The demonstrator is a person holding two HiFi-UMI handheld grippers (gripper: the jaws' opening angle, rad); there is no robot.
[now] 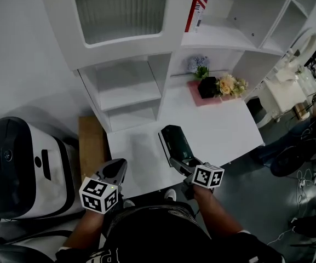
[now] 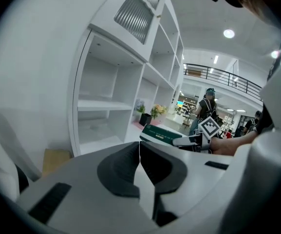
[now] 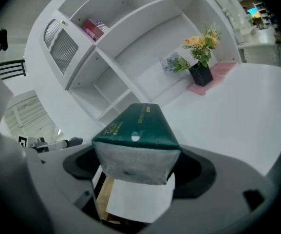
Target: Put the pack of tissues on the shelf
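Green tissue pack [image 1: 175, 140] is clamped at its near end in the right gripper [image 1: 179, 159], low over the white desk [image 1: 223, 130], well short of the shelf unit [image 1: 129, 95]. Left gripper [image 1: 115, 171]: jaws pressed together w/ nothing btwn, by the desk's near-left corner.

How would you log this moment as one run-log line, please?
right gripper: shut on dark green soft tissue pack, over white tabletop | left gripper: shut, empty | white shelf unit: pack not yet placed
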